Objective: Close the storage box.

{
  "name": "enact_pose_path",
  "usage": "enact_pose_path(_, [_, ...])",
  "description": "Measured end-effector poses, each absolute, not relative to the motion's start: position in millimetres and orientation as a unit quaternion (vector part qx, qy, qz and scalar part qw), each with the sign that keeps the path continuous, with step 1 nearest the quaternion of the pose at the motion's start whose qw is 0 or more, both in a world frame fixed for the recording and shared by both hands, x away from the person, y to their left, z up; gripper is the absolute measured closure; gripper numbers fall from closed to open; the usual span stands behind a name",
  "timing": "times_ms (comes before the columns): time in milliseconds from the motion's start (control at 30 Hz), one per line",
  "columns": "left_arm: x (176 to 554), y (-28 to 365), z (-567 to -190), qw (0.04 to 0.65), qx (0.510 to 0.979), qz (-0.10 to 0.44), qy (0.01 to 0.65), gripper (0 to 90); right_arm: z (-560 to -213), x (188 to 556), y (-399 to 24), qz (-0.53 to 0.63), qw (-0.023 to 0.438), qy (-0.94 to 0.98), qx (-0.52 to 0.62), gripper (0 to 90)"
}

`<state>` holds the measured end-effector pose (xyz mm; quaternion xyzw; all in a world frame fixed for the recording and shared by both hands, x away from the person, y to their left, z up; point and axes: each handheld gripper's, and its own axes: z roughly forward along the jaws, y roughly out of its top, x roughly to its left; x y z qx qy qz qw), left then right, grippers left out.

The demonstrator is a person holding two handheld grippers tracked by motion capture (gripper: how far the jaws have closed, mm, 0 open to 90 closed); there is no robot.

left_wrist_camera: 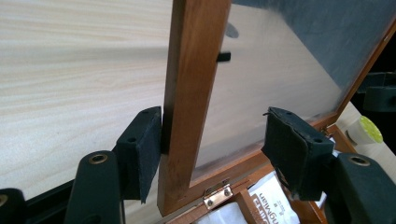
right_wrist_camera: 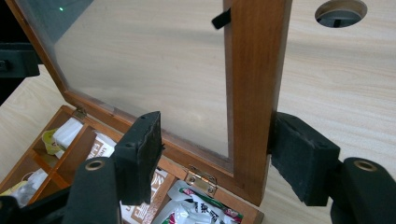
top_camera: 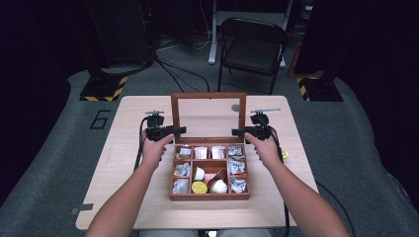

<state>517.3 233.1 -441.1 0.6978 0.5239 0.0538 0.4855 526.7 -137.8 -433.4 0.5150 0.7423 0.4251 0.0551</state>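
At frame centre, the wooden glass-paned lid (top_camera: 208, 116) was straddled by the left tool (top_camera: 180, 131) and right tool (top_camera: 237, 132), padded jaws parted, one pad touching each rail.

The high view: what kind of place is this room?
Probably a recording studio or lab, not a home: a lone wooden table stands on grey carpet, ringed by dark curtains, with hazard-striped stand bases and loose floor cables.

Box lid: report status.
Both tongs, left and right, straddle the upright lid side rails, not clamped. Box open. Nothing in the way.
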Motion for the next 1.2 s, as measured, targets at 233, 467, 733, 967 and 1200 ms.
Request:
enact_pose_path(233, [510.3,237.1,-428.6,0.508,0.688,0.062,0.515,40.1,-426.0,521.6,-141.7,0.441,0.055,0.739,0.507,36.5])
enact_pose_path(467, [500.9,236.7,-419.1,0.519,0.688,0.068,0.502,40.1,-416.6,513.6,-145.7,0.455,0.059,0.738,0.496,37.7])
enact_pose_path(733, [494.6,237.3,-407.1,0.529,0.696,0.070,0.481,40.0,-409.0,505.3,-148.5,0.464,0.061,0.741,0.482,38.6])
enact_pose_path(967, [490.6,237.2,-400.2,0.522,0.709,0.072,0.469,39.6,-399.3,498.7,-153.1,0.469,0.065,0.744,0.471,38.6])
enact_pose_path(1200, [483.3,238.1,-396.7,0.520,0.715,0.073,0.461,38.9,-386.5,491.7,-155.0,0.472,0.067,0.747,0.463,38.8])
